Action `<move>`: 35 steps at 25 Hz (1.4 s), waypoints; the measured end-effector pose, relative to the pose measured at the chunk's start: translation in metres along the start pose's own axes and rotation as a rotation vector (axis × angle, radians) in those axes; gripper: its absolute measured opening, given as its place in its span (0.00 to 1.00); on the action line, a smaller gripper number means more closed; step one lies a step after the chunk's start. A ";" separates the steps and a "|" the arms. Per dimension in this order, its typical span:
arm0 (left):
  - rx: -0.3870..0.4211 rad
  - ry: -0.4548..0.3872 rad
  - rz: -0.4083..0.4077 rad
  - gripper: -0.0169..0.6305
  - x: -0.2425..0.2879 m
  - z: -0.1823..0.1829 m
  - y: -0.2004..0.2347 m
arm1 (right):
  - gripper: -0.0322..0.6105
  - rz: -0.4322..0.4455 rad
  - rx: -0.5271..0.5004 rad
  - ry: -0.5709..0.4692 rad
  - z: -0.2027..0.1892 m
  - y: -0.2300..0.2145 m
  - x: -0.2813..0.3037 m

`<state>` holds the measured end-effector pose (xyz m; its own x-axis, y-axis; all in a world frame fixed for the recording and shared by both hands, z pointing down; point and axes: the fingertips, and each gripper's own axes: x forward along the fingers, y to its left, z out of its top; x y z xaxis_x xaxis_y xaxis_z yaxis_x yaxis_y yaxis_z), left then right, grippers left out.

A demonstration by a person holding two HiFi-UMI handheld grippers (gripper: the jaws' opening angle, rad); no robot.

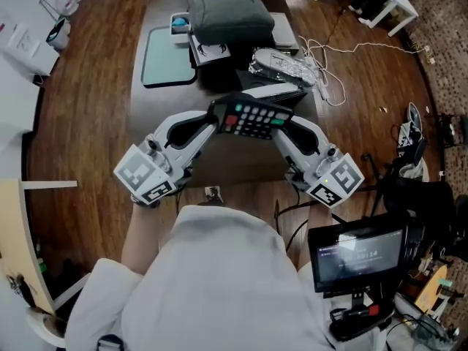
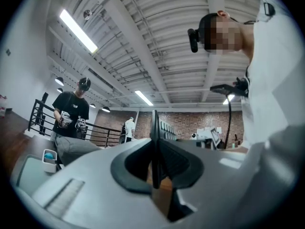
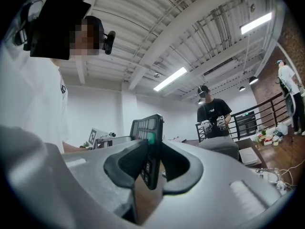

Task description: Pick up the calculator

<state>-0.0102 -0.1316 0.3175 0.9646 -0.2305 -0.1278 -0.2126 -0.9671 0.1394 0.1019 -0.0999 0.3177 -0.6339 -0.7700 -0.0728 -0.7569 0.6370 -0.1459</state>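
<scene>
Bench [image 1: 157,108]: dark wood, fills the upper centre of the head view.

Grey bag [image 1: 228,13]: lies at the top of the bench. A pale green tray [image 1: 167,57] sits just beside it, to its left.

Small screen [image 1: 358,254]: lit, lower right of the frame, off the bench.

White cable [image 1: 329,75]: loose coils at the bench's right edge.

Left tool [image 1: 217,117]: enters from lower left and is clenched on the left end of the calculator [image 1: 252,117]. In the left gripper view the calculator [image 2: 154,137] stands edge-on, with both pads pressed against it.

Right tool [image 1: 287,123]: enters from lower right and grasps the calculator's right end. In the right gripper view the keypad [image 3: 148,128] is pinched between the pads.

Calculator: black with white, red and green keys. It sits at frame centre, spans the gap between the two tools and is held clear above the bench.
</scene>
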 end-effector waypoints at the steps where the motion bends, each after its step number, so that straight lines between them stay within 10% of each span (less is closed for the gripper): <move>1: 0.006 -0.001 0.006 0.11 -0.002 0.001 -0.007 | 0.19 0.010 -0.005 -0.006 0.001 0.005 -0.005; 22: 0.077 0.020 0.158 0.11 -0.060 -0.046 -0.242 | 0.19 0.110 0.013 -0.010 -0.021 0.142 -0.191; 35: 0.113 0.017 0.174 0.11 -0.100 -0.024 -0.260 | 0.19 0.116 -0.003 -0.008 -0.008 0.189 -0.183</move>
<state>-0.0472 0.1455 0.3180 0.9140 -0.3943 -0.0951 -0.3915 -0.9190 0.0471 0.0735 0.1616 0.3115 -0.7159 -0.6914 -0.0974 -0.6791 0.7219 -0.1333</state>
